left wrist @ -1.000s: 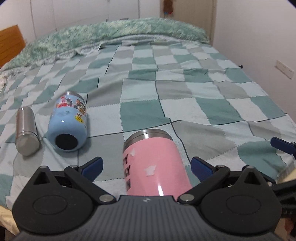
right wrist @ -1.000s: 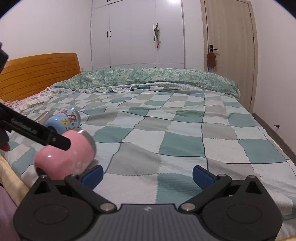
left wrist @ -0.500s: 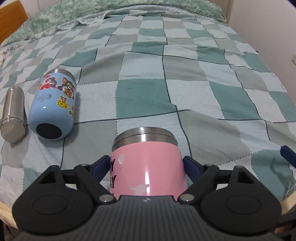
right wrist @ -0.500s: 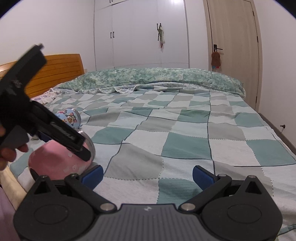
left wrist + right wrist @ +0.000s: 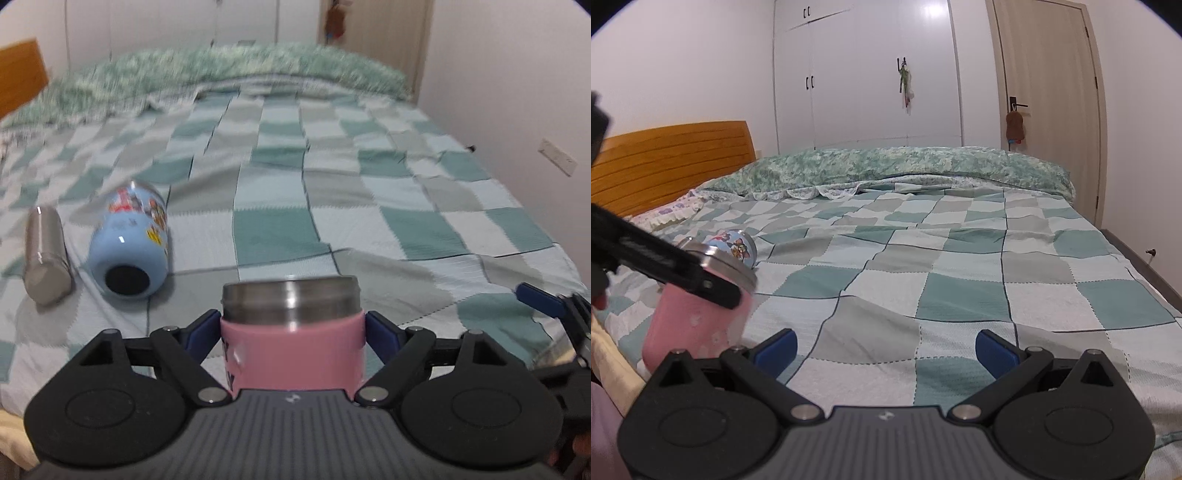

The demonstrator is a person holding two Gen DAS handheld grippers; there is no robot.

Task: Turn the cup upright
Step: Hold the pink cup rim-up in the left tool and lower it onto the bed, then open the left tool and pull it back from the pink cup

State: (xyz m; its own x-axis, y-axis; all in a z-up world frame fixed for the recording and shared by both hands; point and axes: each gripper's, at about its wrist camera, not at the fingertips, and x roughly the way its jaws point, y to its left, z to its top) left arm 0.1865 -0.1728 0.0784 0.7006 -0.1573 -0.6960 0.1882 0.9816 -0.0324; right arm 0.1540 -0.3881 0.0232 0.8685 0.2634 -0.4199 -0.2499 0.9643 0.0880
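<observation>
On the checked bedspread, left gripper fingers pinch the pink cup; right gripper fingers spread.

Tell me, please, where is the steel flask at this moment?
In the left wrist view, the steel flask lies on its side at the far left of the checkered blanket, just left of the blue cartoon cup.

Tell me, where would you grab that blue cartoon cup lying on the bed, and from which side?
Grip the blue cartoon cup across its rounded body, about midway along, coming down from above with one finger on each long side. It lies on its side on the checked bedspread, dark end facing the camera, so the curved flanks are exposed. The steel bottle lies close on its left, so that side is probably tighter.
</observation>
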